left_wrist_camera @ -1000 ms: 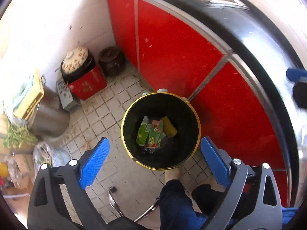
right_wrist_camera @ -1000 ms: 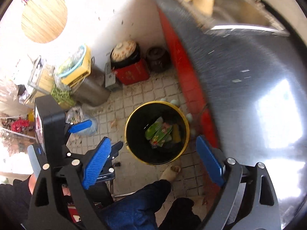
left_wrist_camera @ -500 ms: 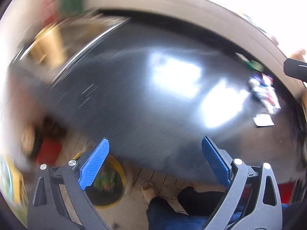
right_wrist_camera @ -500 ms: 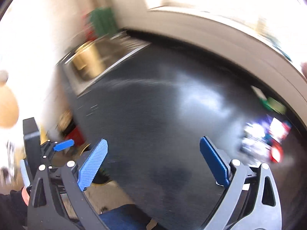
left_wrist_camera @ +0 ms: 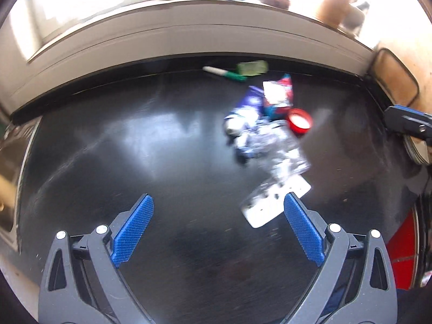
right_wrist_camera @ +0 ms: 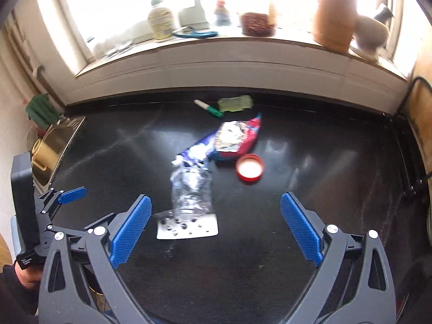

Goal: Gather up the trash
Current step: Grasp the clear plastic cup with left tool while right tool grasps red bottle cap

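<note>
Trash lies on the black countertop [right_wrist_camera: 310, 189]: a crushed clear plastic bottle [right_wrist_camera: 190, 191], a silver blister pack [right_wrist_camera: 187, 226], a red lid [right_wrist_camera: 249, 168], a red-blue foil wrapper [right_wrist_camera: 237, 137] and a blue-white wrapper [right_wrist_camera: 195, 152]. The left wrist view shows the same pile: bottle [left_wrist_camera: 280, 151], blister pack [left_wrist_camera: 272, 202], lid [left_wrist_camera: 299, 118]. My left gripper [left_wrist_camera: 217, 232] is open and empty, short of the blister pack. My right gripper [right_wrist_camera: 216, 229] is open and empty above the counter, with the blister pack between its fingers' line.
A green-capped marker [right_wrist_camera: 209, 107] and a green sponge [right_wrist_camera: 235, 103] lie at the counter's back edge. A sink [right_wrist_camera: 54, 145] is at the left. Bottles and jars stand on the windowsill [right_wrist_camera: 243, 40]. The left gripper [right_wrist_camera: 70, 194] shows in the right wrist view.
Both grippers swung up from the yellow-rimmed bin on the floor to face the countertop and its trash pile. Both stay open and empty.
</note>
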{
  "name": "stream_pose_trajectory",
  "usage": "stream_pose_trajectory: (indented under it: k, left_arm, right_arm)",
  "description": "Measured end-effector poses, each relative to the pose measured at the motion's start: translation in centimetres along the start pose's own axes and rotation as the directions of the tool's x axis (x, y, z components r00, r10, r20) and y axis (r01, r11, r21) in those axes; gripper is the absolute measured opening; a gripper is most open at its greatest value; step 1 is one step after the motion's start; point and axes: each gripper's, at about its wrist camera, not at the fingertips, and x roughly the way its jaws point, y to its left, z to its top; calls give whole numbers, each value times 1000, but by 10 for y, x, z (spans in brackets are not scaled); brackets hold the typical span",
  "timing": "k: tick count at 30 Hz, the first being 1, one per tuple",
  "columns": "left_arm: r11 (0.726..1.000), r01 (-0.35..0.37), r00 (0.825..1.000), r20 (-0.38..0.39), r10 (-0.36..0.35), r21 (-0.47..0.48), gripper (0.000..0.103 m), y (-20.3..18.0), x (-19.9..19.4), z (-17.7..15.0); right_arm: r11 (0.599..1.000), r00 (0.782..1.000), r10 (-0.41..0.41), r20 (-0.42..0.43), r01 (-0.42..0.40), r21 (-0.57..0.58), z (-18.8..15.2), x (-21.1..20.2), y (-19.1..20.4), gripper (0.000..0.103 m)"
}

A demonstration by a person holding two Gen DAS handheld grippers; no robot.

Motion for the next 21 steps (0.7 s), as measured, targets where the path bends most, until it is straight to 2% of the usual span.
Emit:
stream_pose_trajectory:
  k: [5, 11, 21]
  left_arm:
    - [1000, 24, 999, -42, -24, 9, 94, -26, 16, 11]
    - [997, 50, 992, -108, -57, -66, 94, -39, 46, 27]
    - [984, 46, 979, -188, -78, -171, 94, -52, 104, 46]
  right_arm:
    - [1000, 1000, -6, -15, 6, -3, 6, 13, -18, 93]
    - [1000, 999, -11, -46, 10, -21, 14, 40, -34, 94]
    - [993, 987, -5, -158, -14, -117, 19, 125, -58, 93]
